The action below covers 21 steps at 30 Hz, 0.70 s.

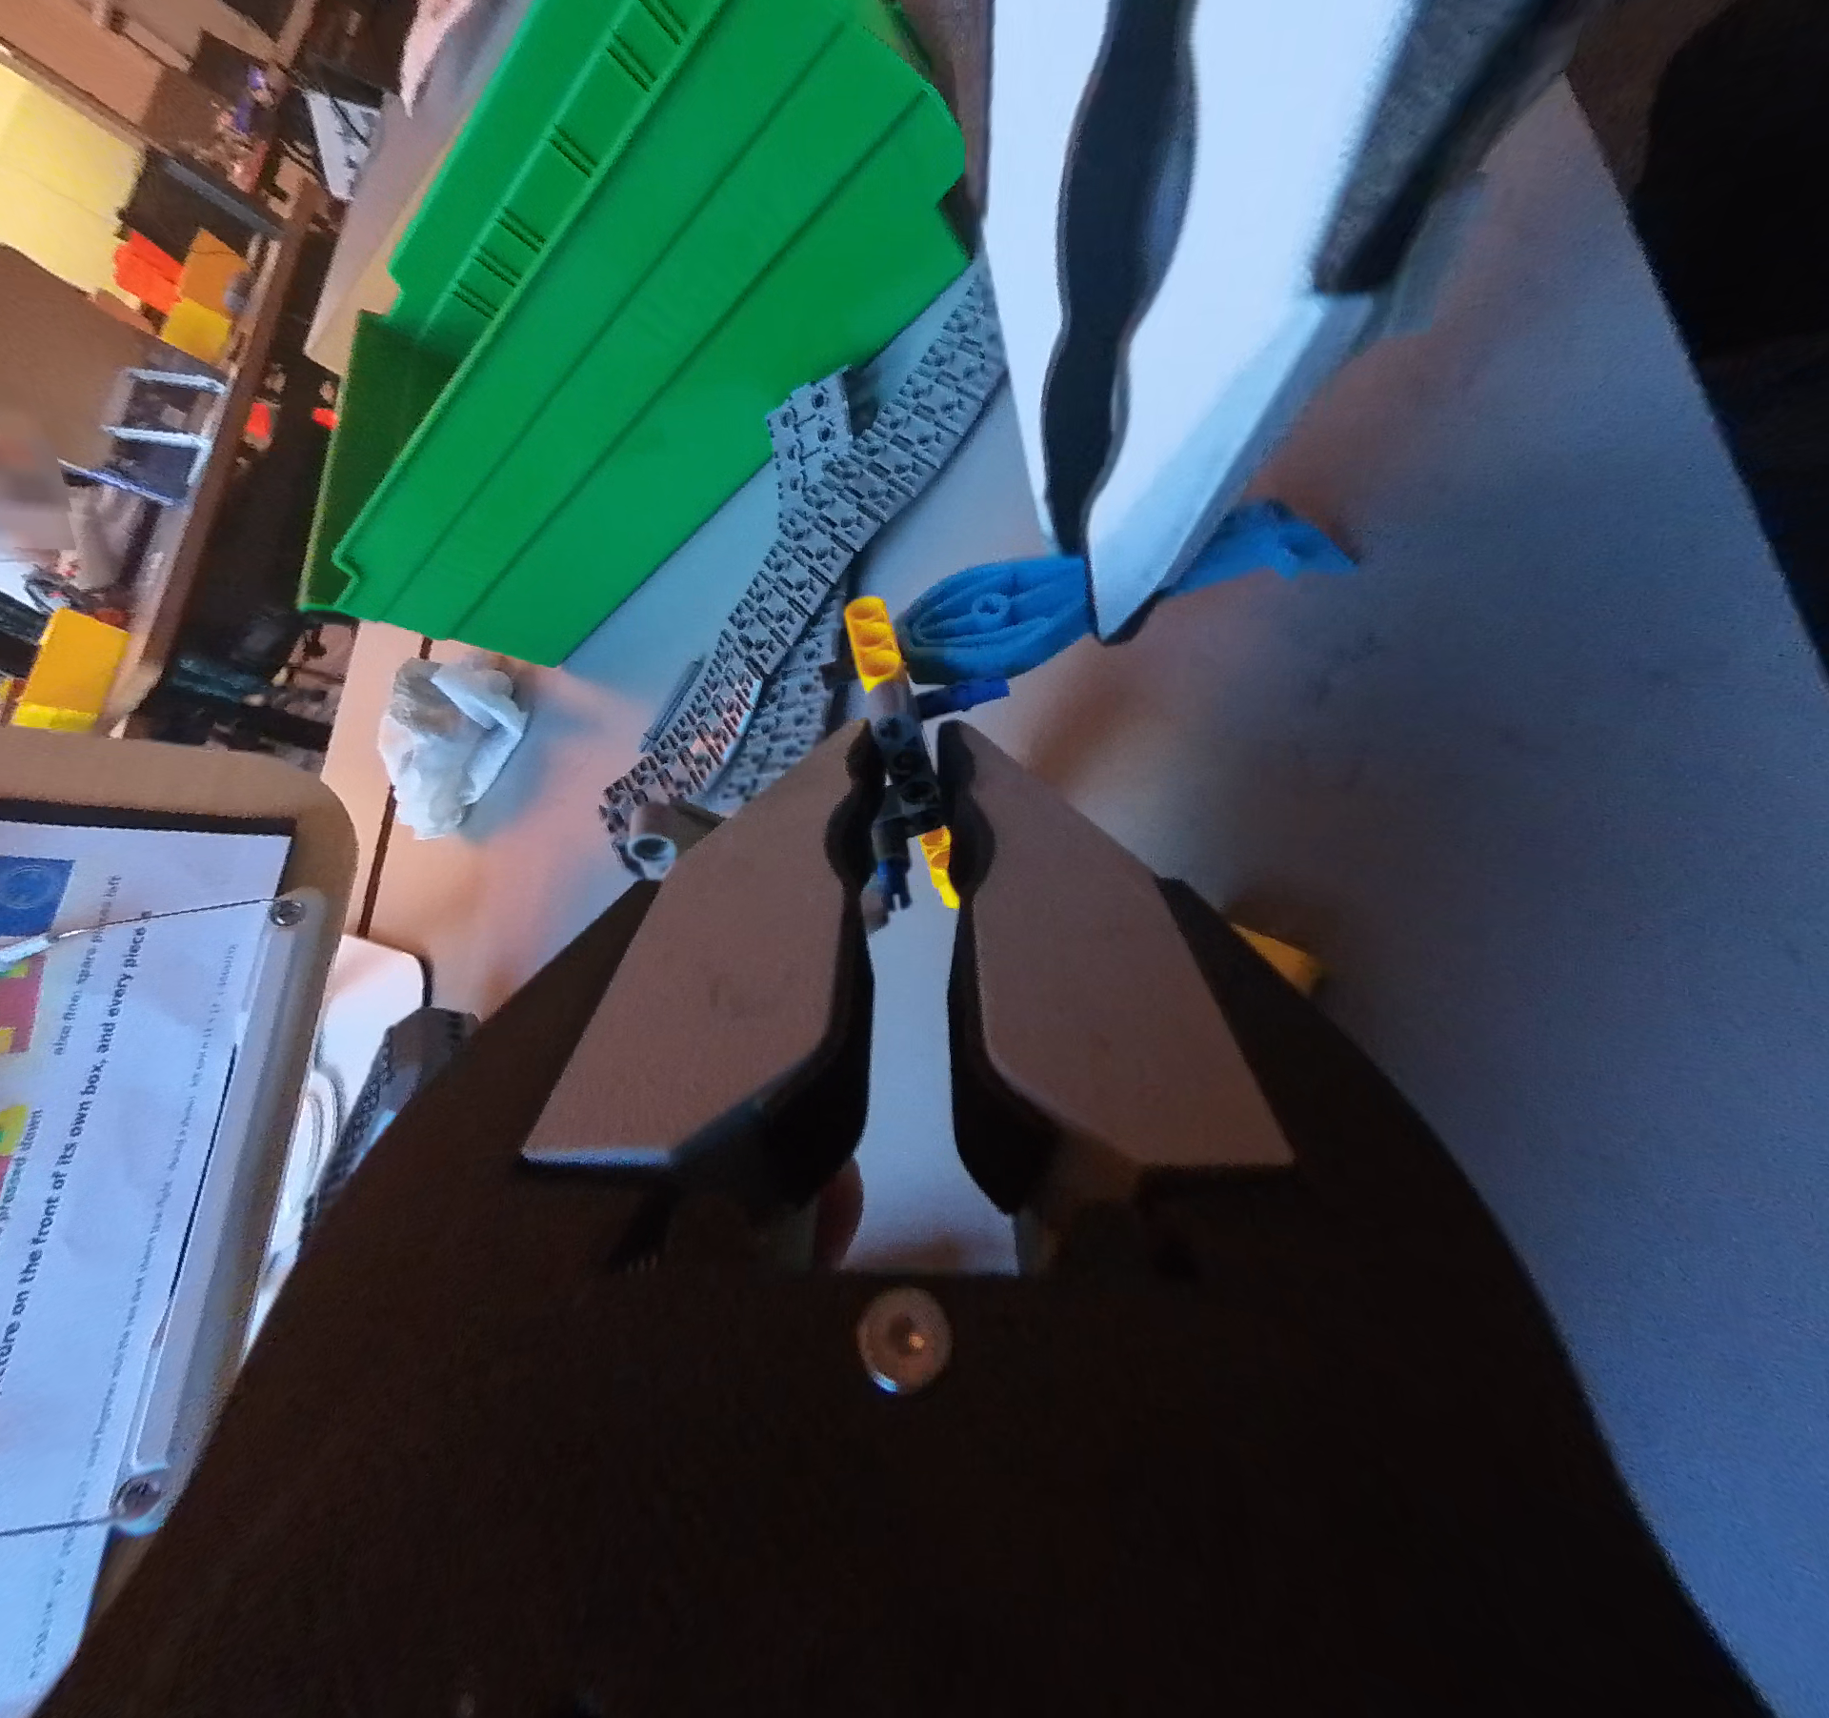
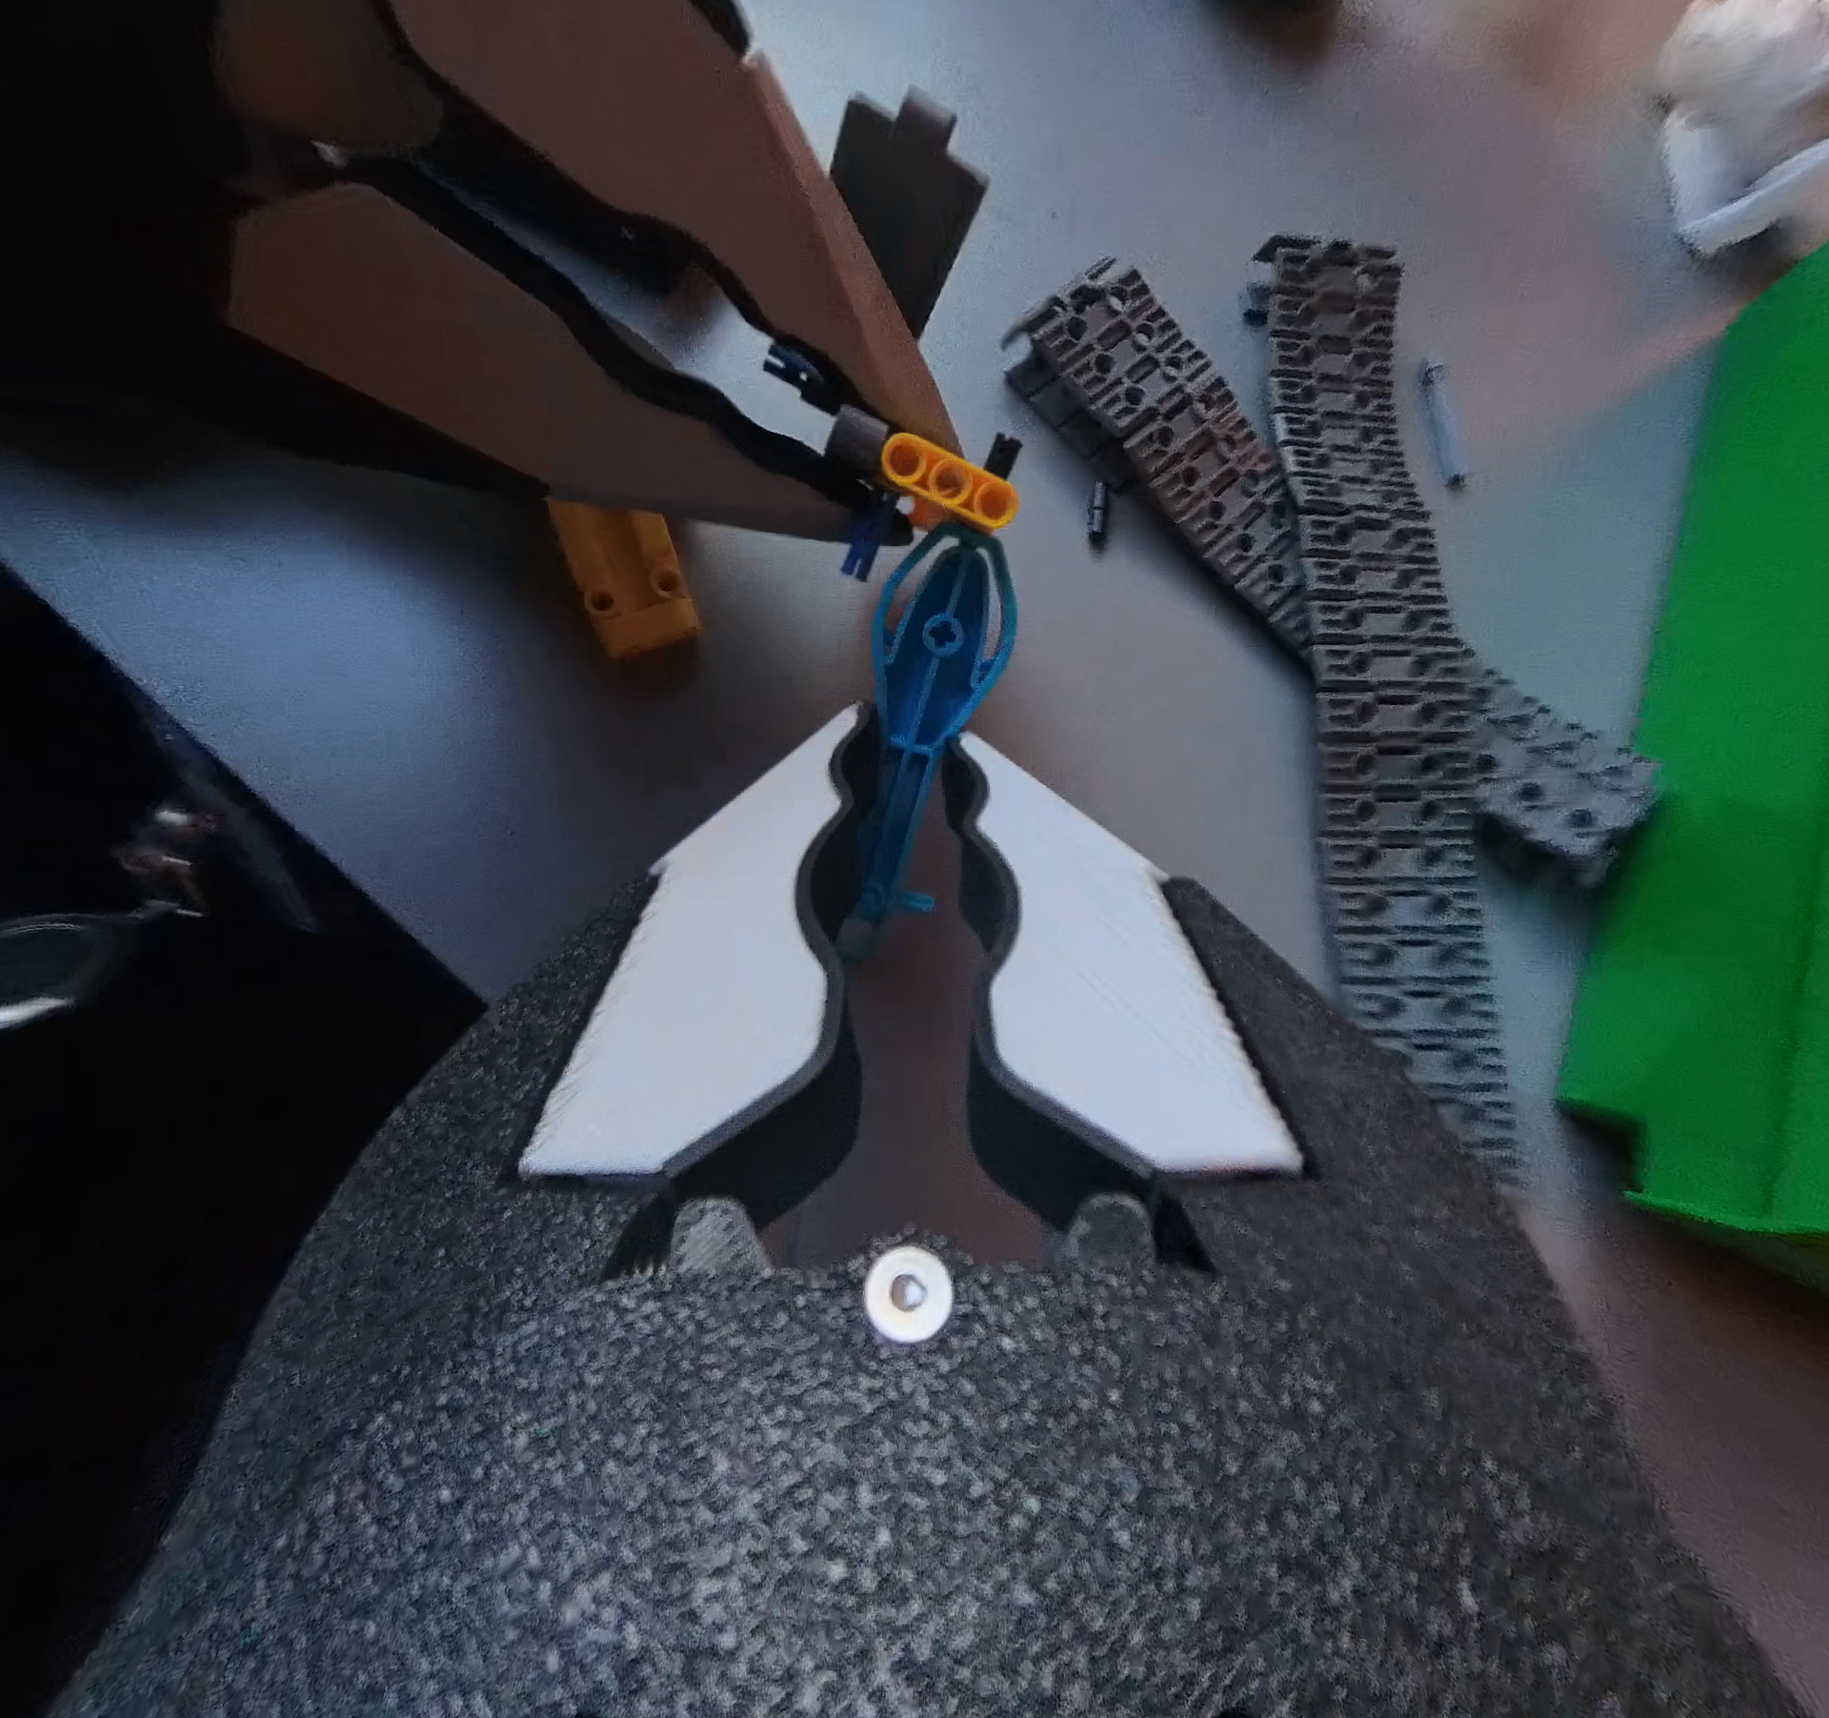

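While the left gripper (image 1: pixel 906 770) pinches a small brick assembly (image 1: pixel 896 730), the right gripper (image 2: pixel 906 750) clamps a thin blue plastic piece (image 2: pixel 940 661) touching its yellow beam (image 2: pixel 950 480); light, rigid, likely brittle, best held by the shaft.

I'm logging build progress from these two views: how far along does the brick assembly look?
Done: a small assembly with a yellow three-hole beam is together, clamped in the left gripper. In hand: the right gripper holds a blue blade-like part, its tip at the beam. Left: grey tread strips and a yellow block lie loose on the table.
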Each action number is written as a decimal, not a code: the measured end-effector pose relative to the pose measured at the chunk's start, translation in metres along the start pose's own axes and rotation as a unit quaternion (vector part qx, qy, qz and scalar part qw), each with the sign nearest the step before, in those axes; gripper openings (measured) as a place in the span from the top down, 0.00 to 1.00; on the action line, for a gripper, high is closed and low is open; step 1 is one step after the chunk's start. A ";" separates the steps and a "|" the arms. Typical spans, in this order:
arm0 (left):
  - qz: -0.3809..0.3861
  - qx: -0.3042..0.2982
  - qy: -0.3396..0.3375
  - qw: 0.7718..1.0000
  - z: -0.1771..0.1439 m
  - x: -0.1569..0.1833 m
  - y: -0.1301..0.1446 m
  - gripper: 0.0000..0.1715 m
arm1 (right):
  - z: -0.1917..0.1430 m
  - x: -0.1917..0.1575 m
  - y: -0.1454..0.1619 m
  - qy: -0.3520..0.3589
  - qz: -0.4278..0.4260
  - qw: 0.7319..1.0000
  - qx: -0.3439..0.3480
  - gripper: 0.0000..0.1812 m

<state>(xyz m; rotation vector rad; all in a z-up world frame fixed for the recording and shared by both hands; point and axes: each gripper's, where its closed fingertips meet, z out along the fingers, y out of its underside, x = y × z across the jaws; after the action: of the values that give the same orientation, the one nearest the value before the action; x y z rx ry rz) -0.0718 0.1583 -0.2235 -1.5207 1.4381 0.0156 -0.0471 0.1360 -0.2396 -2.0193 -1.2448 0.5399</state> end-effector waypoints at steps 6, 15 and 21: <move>0.012 0.084 0.004 0.996 -0.021 -0.001 -0.024 0.96 | -0.021 -0.040 -0.022 -0.354 0.254 0.891 0.132 0.96; 0.062 0.167 0.037 0.983 -0.040 0.010 -0.036 0.96 | -0.041 -0.066 -0.024 -0.505 0.253 0.818 0.110 0.95; 0.054 0.159 0.012 0.986 -0.040 -0.001 -0.036 0.96 | -0.028 -0.057 -0.027 -0.352 0.177 0.912 0.111 0.95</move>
<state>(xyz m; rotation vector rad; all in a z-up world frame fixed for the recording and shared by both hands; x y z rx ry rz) -0.0685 0.1257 -0.1805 -1.1866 1.4629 -0.1605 -0.0709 0.0842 -0.2013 -1.9129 -1.1183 1.6202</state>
